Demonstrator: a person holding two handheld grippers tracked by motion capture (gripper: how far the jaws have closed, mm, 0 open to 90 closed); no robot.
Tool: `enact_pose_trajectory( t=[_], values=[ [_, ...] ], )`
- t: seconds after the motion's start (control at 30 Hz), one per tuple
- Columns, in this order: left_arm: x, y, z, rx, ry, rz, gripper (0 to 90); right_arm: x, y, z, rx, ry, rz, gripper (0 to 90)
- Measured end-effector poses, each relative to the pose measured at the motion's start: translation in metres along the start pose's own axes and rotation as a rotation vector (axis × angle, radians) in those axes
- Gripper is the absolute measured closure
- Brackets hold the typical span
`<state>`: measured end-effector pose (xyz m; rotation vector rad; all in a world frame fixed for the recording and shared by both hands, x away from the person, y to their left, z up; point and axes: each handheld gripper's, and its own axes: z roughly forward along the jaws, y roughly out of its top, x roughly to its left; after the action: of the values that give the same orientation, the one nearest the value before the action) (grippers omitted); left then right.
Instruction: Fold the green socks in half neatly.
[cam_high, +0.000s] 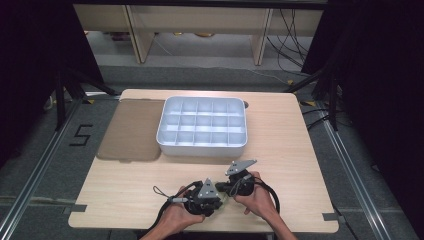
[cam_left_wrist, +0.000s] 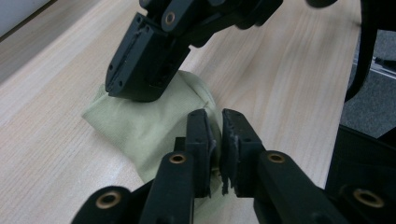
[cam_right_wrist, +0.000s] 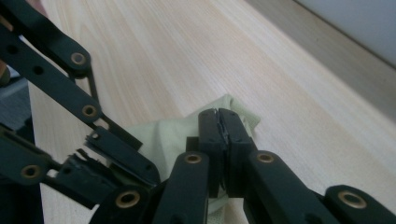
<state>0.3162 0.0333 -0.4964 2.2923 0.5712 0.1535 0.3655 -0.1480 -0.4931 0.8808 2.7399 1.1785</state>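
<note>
Grippers, two: left gripper (cam_left_wrist: 215, 140) and right gripper (cam_right_wrist: 219, 135), jaws clamped on one cloth (cam_left_wrist: 140, 121) (pale green). One tray (cam_high: 167, 142), one mat (cam_high: 130, 132); both hands low, near table edge.

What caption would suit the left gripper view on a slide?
Left gripper pinching a pale green cloth on the wooden table, with the right gripper gripping its far side.

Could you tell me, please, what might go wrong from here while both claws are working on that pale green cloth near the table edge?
1. The left claw has only a thin fold of the pale green cloth between its jaws, so the fabric could slip out.
2. The right claw is clamped on another fold close by; pulling apart may unfold the bundle.
3. The claws work very close together and could knock each other.
</note>
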Motion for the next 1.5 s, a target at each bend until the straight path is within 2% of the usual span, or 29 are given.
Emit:
enact_pose_trajectory(
  t=[0.03, 0.07, 0.1, 0.13, 0.2, 0.33, 0.43, 0.5, 0.6, 0.63, 0.7, 0.73, 0.8, 0.83, 0.9, 0.93, 0.97, 1.0, 1.07, 1.1, 1.13, 1.17, 1.2, 1.23, 1.33, 1.37, 1.43, 1.47, 1.5],
  values=[
    [-0.001, 0.0, -0.001, -0.02, -0.003, -0.024, 72.8, 0.0, -0.001, 0.0, -0.007, -0.01, 0.007, 89.2],
    [-0.001, 0.001, -0.003, -0.041, -0.011, -0.047, 68.0, -0.001, -0.001, -0.001, -0.001, -0.019, -0.013, 89.2],
    [0.001, 0.002, -0.005, -0.048, -0.005, -0.04, 66.0, 0.0, -0.001, -0.001, -0.002, -0.024, -0.01, 89.2],
    [0.001, 0.003, -0.01, -0.069, -0.005, -0.056, 64.7, 0.0, -0.002, -0.001, 0.0, -0.027, -0.02, 89.3],
    [0.004, 0.004, -0.019, -0.114, -0.004, -0.099, 65.0, 0.0, -0.002, -0.001, -0.001, -0.025, -0.009, 89.3],
    [0.006, 0.001, -0.026, -0.119, 0.001, -0.124, 75.3, 0.0, -0.003, -0.001, -0.003, -0.02, 0.006, 89.3],
    [0.007, -0.002, -0.02, -0.085, -0.018, -0.1, 83.5, -0.001, -0.003, -0.001, -0.006, -0.024, -0.003, 89.2],
    [0.005, -0.004, -0.013, -0.057, -0.029, -0.107, 84.9, 0.0, -0.003, -0.001, -0.004, -0.017, 0.009, 89.3],
    [0.008, -0.007, -0.008, -0.01, -0.02, -0.073, 86.8, 0.0, -0.003, -0.001, -0.004, -0.016, 0.009, 89.3],
    [0.007, -0.008, -0.005, -0.03, -0.024, -0.102, 87.2, 0.0, -0.003, -0.001, -0.007, -0.019, 0.001, 89.2],
    [0.008, -0.008, -0.007, -0.012, -0.017, -0.085, 87.2, 0.0, -0.003, -0.001, -0.005, -0.017, 0.006, 89.2],
    [0.008, -0.008, -0.008, 0.002, 0.012, -0.046, 86.8, 0.0, -0.003, -0.002, -0.005, -0.025, -0.004, 89.2],
    [0.009, -0.007, -0.009, 0.025, 0.026, -0.006, 86.5, 0.0, -0.004, -0.003, 0.0, -0.03, -0.011, 89.2],
    [0.008, -0.008, -0.008, 0.007, 0.032, -0.05, 86.4, 0.0, -0.004, -0.004, -0.003, -0.034, -0.011, 89.0],
    [0.012, -0.009, -0.01, 0.011, 0.033, -0.029, 86.2, -0.001, -0.007, -0.008, 0.003, -0.027, 0.001, 87.1],
    [0.011, -0.01, -0.009, 0.002, 0.035, -0.062, 86.2, -0.002, -0.008, -0.01, -0.002, -0.032, -0.005, 85.9],
    [0.014, -0.01, -0.01, 0.012, 0.041, -0.027, 86.1, -0.002, -0.009, -0.013, 0.001, -0.029, 0.002, 83.9],
    [0.014, -0.01, -0.01, 0.011, 0.05, -0.038, 85.9, -0.002, -0.011, -0.017, 0.0, -0.035, 0.018, 76.8],
    [0.013, -0.01, -0.01, 0.01, 0.049, -0.048, 85.8, -0.001, -0.012, -0.018, 0.003, -0.042, 0.03, 73.1],
    [0.014, -0.01, -0.01, 0.012, 0.046, -0.023, 85.8, -0.003, -0.012, -0.019, -0.008, -0.051, 0.034, 68.7],
    [0.013, -0.01, -0.01, 0.019, 0.062, -0.022, 85.7, -0.004, -0.011, -0.022, -0.021, -0.046, 0.059, 60.5],
    [0.013, -0.01, -0.01, 0.019, 0.062, -0.022, 85.7, -0.004, -0.011, -0.022, -0.021, -0.046, 0.059, 60.5],
    [0.011, -0.01, -0.009, 0.017, 0.064, -0.036, 85.6, -0.005, -0.009, -0.022, -0.023, -0.036, 0.079, 54.9],
    [0.012, -0.01, -0.01, 0.028, 0.059, 0.0, 85.6, -0.005, -0.008, -0.02, -0.022, -0.036, 0.076, 53.7],
    [0.012, -0.01, -0.009, 0.014, 0.055, -0.032, 85.6, -0.004, -0.006, -0.012, 0.005, -0.029, 0.081, 50.7],
    [0.013, -0.01, -0.01, 0.016, 0.061, -0.016, 85.6, -0.004, -0.006, -0.012, 0.005, -0.029, 0.081, 50.7],
    [0.014, -0.011, -0.01, 0.015, 0.059, -0.012, 85.6, -0.006, -0.006, -0.003, 0.049, -0.006, 0.094, 49.3],
    [0.013, -0.012, -0.01, 0.019, 0.055, -0.023, 85.5, -0.007, -0.008, 0.0, 0.029, 0.002, 0.103, 49.0],
    [0.013, -0.013, -0.01, 0.009, 0.052, -0.042, 85.4, -0.008, -0.008, -0.001, 0.053, 0.006, 0.113, 48.9]
  ],
)
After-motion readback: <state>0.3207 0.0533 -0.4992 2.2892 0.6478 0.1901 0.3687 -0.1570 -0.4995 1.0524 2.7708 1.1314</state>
